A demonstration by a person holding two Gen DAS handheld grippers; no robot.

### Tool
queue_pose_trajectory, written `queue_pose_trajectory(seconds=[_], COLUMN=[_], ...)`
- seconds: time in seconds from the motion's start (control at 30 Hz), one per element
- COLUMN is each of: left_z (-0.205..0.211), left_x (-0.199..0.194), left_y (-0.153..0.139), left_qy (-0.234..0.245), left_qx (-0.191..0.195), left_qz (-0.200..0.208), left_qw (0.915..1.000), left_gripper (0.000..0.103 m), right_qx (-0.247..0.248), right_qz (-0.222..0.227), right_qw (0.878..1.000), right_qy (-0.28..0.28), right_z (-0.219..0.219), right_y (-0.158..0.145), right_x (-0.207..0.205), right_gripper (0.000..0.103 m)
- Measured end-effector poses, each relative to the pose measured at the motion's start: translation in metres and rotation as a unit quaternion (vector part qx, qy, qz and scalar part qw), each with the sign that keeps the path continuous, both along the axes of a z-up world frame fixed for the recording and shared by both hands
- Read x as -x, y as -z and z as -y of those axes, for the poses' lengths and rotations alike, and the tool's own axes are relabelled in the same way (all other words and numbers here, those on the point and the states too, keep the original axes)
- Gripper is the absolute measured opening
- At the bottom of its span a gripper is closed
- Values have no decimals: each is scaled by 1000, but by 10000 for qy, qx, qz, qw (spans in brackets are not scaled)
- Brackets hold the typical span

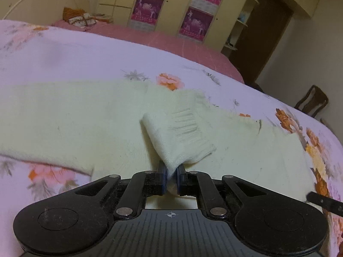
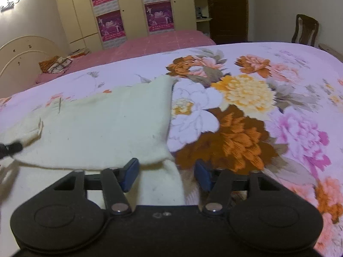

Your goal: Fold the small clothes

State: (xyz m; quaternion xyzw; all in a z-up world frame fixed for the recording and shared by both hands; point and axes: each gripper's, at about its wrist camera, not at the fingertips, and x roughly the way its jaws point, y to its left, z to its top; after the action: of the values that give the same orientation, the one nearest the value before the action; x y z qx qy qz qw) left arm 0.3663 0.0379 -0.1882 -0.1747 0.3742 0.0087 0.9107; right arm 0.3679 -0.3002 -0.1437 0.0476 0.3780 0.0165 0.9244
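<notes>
Pinching a raised tuck of cream knit between its blue pads, the left gripper (image 1: 170, 178) is clenched on the small garment (image 1: 75, 115), and the cloth stands up ahead of the fingertips as a folded flap with a ribbed patch on it; that lift looks meant to carry one part of the piece over the rest, which lies flat on the floral bedspread (image 1: 53, 49) ahead and to the left of the tool. The right gripper (image 2: 165, 176) sits with its jaws spread apart, gripping nothing: the garment's near corner lies in the gap between its pads (image 2: 129, 174), with the straight side edge running away just ahead, so it reads as poised to take that corner, though this is a judgement. The dark tip of the left tool shows at the far left of the right view, touching the cloth. Beyond the garment the bedspread's big orange and yellow flowers spread to the right. Farther off are a pink-covered bed (image 2: 150, 45), a cream wardrobe with magenta posters (image 2: 111, 25), a dark door and a wooden chair (image 2: 305, 31).
</notes>
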Motion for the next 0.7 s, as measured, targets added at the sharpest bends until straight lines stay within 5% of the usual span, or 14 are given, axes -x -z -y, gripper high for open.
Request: queue_pose_trajectory(seconds=[0.07, 0.13, 0.2, 0.3, 0.37, 0.43, 0.5, 0.7], left_z=[3, 4, 6, 0, 1, 12, 29, 31], left_x=[0, 4, 9, 7, 11, 13, 8, -10], left_y=[0, -6, -12, -7, -8, -10, -8, -6], left_qy=[17, -100, -235, -289, -304, -112, 186, -317], left_qx=[151, 162, -104, 51, 102, -103, -458, -1059], left_qz=[6, 137, 308, 88, 87, 154, 126, 192], left_qw=[9999, 9997, 9992, 9995, 9994, 9998, 9987, 9937], left_gripper=[40, 83, 86, 86, 86, 86, 86, 85], right_qx=[-32, 189, 325, 462, -30, -352, -540, -334], right_qz=[31, 63, 77, 57, -140, -77, 111, 144], right_qw=[10000, 9996, 9992, 9983, 9983, 9988, 9983, 9993], right_qy=[-43, -207, -220, 345, 558, 332, 198, -97], right_z=[-3, -8, -6, 14, 35, 38, 34, 7], right_y=[0, 0, 0, 2, 4, -4, -11, -7], right_x=[-7, -12, -11, -7, -7, -7, -10, -43], right_gripper=[44, 22, 12, 1, 1, 7, 49, 43])
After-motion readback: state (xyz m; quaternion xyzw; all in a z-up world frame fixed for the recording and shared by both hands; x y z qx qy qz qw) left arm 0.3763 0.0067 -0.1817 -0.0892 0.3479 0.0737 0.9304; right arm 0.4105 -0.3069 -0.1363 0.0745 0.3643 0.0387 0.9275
